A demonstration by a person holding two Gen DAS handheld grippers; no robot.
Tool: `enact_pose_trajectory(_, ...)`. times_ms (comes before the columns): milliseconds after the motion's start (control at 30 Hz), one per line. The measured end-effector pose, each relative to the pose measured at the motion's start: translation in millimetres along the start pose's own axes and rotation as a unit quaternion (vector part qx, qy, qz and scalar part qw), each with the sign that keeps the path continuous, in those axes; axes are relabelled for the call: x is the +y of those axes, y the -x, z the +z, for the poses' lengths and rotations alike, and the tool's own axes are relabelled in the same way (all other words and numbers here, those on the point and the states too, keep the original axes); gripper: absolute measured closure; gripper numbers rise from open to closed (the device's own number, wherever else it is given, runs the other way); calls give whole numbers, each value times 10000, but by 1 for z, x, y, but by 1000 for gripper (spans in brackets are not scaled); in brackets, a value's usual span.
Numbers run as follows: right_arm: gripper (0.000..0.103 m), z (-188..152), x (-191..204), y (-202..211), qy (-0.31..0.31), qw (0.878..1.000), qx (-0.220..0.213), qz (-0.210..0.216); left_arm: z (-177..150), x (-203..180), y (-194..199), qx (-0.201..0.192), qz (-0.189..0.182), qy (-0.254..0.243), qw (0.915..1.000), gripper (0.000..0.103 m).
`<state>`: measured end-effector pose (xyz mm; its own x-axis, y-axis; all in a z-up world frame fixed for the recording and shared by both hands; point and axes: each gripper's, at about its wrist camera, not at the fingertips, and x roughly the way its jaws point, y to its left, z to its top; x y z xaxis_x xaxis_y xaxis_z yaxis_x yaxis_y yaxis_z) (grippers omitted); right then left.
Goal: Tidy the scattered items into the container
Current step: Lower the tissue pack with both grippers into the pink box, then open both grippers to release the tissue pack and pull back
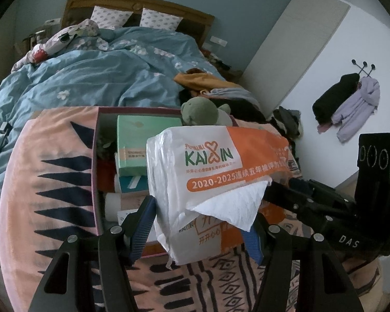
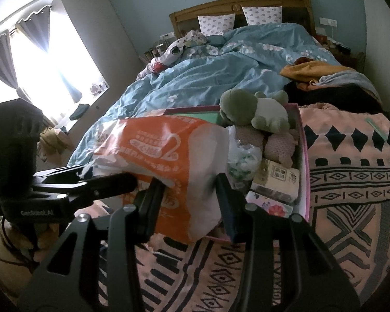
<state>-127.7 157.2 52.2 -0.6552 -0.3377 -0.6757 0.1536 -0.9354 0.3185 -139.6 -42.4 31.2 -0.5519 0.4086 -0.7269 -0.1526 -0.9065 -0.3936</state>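
An orange and white tissue pack (image 1: 221, 166) (image 2: 163, 156) hangs over the near end of a pink-walled box (image 1: 95, 156) (image 2: 305, 176) on the bed. My left gripper (image 1: 200, 223) is shut on the pack's near end, its blue pads pressing both sides. My right gripper (image 2: 188, 184) is shut on the pack's other end, and in the left wrist view it reaches in from the right (image 1: 275, 187). The box holds a green plush toy (image 1: 200, 111) (image 2: 249, 109), a green carton (image 1: 132, 143) and several other packets.
The box sits on a pink blanket with black patterns (image 1: 46, 171) (image 2: 351, 182) over a blue duvet (image 1: 91, 78) (image 2: 195, 72). Clothes (image 1: 202, 80) (image 2: 312, 72) are heaped behind the box. Coats (image 1: 351, 106) hang on the right wall; a bright window (image 2: 46, 59) is at left.
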Motion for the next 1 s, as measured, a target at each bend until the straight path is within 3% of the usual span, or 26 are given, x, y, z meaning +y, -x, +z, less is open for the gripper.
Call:
enact_pose_trajectory(400, 59, 2, -12, -38, -259, 9993, 272, 20, -3, 23, -25, 193, 162, 196, 9995, 41)
enact_pose_trajectory(733, 59, -2, -16, -57, -345, 9990, 277, -84, -6, 35, -32, 4, 205, 388, 9990, 41)
enact_pose_trajectory(833, 59, -2, -20, -53, -418, 9989, 225, -50, -8, 34, -29, -68, 288, 374, 9989, 37)
enact_pose_trajectory(1000, 59, -6, -21, -37, -426, 9991, 59, -52, -15, 23, -14, -325, 524, 215, 9979, 21)
